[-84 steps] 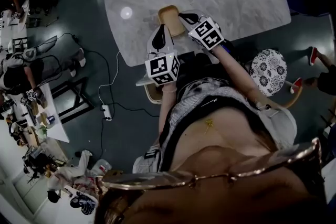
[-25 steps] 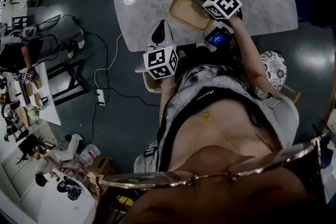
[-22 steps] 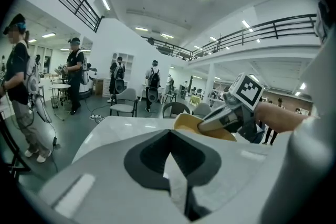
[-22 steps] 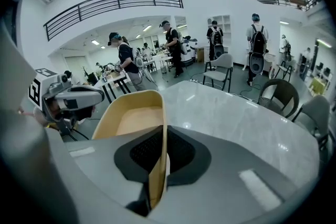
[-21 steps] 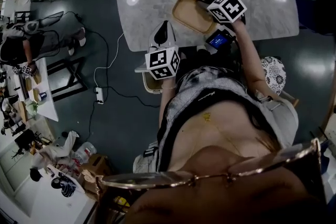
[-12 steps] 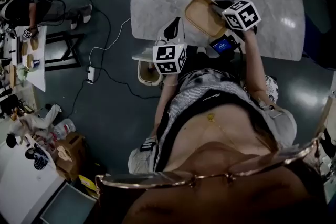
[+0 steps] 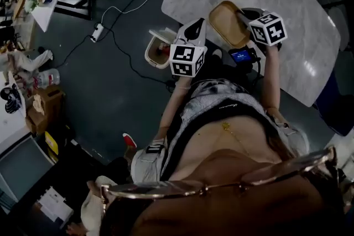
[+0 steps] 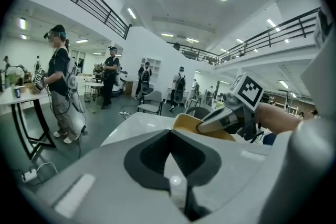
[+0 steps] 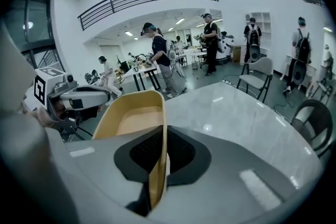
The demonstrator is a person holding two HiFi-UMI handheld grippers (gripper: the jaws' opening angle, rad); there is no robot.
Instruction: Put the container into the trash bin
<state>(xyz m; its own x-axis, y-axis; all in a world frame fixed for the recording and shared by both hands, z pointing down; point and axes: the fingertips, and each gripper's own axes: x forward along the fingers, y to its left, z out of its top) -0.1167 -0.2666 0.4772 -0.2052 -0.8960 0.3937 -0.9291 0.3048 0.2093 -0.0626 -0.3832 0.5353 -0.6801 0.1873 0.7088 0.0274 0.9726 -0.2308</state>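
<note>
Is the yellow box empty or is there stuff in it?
Empty. The right gripper view looks into the container and shows only its bare tan floor.

No legible text anywhere; small print on the shirt (image 7: 221,102) unreadable.

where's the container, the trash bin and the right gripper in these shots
container (image 7: 228,24), head view, on its bare inner floor
trash bin (image 7: 148,56), head view, on its left rim
right gripper (image 9: 157,162), right gripper view, midway between its fingertips, clamped on the container's wall
</note>
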